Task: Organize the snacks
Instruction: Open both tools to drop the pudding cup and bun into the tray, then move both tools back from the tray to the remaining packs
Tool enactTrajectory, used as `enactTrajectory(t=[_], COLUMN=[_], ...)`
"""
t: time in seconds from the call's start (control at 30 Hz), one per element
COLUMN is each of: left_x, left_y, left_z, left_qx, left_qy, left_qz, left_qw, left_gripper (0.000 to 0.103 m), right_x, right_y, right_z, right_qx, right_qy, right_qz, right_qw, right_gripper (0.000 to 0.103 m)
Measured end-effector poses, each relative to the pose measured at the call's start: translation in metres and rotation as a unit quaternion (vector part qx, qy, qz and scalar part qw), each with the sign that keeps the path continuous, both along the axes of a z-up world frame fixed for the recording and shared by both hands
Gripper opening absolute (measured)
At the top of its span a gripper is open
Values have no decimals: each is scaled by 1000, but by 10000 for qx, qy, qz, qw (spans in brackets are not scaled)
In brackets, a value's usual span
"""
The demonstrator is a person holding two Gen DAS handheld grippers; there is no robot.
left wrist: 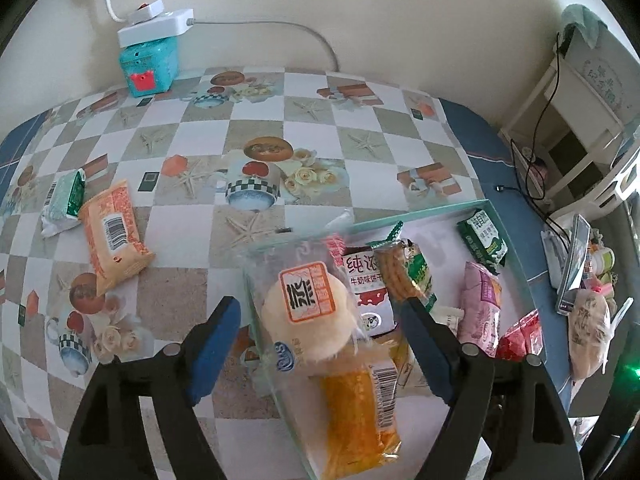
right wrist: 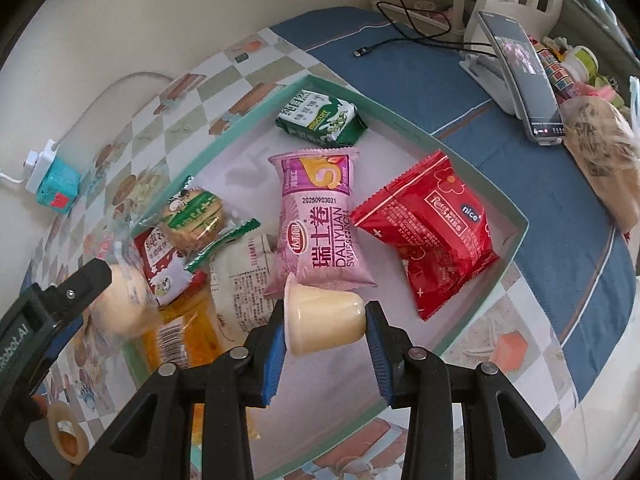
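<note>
My left gripper (left wrist: 320, 304) stands open around a clear-wrapped round bun (left wrist: 308, 312); its blue pads are apart from the wrapper. The bun lies over the teal tray's rim (left wrist: 420, 214), on top of an orange packet (left wrist: 360, 412). My right gripper (right wrist: 326, 308) is shut on a pale yellow pudding cup (right wrist: 324, 320), held sideways above the tray (right wrist: 400, 120). In the tray lie a pink Swiss roll pack (right wrist: 320, 224), a red pack (right wrist: 428, 232), a green biscuit pack (right wrist: 320, 118) and a round biscuit pack (right wrist: 192, 216). An orange packet (left wrist: 114, 236) and a green-white packet (left wrist: 64, 204) lie on the tablecloth to the left.
A power strip sits on a teal box (left wrist: 150, 56) at the back by the wall. To the tray's right stand a phone on a holder (right wrist: 524, 80), a loose black cable (right wrist: 368, 50) and a bagged loaf (right wrist: 600, 152). A tape roll (right wrist: 64, 436) lies at the near left.
</note>
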State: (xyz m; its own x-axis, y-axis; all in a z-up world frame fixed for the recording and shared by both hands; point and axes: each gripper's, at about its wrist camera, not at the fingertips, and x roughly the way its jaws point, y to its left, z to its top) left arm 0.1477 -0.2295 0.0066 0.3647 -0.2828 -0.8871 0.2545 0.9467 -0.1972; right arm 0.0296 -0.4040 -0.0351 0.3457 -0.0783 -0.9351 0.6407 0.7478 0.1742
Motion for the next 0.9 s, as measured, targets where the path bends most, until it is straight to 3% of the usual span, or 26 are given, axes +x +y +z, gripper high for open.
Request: enactTrajectory(t=[0.03, 0.17, 0.3, 0.4, 0.53, 0.9], left_x=[0, 2, 8, 13, 18, 21], left_y=[1, 12, 36, 57, 89, 167], left_z=[0, 0, 0, -4, -13, -17], left_qx=[4, 19, 21, 5, -37, 236], left_qy=[11, 149, 282, 457, 722, 822], left_qz=[20, 202, 589, 926, 1397, 2460], left_qw=[10000, 9997, 9979, 9947, 9876, 9655], left_gripper=[83, 86, 87, 97, 97, 97], right_x=[0, 4, 6, 7, 12, 39], right_y=[1, -2, -1, 1, 9, 52], right_z=[1, 6, 9, 10, 13, 30], right_qx=[-15, -36, -74, -96, -172, -250], right_qy=[1, -70, -106, -136, -223, -697], right_qz=[2, -36, -14, 34, 160, 767], right_qw=[10000, 10000, 9999, 9999, 9995, 9943], right_gripper=[42, 67, 78, 84, 101, 103])
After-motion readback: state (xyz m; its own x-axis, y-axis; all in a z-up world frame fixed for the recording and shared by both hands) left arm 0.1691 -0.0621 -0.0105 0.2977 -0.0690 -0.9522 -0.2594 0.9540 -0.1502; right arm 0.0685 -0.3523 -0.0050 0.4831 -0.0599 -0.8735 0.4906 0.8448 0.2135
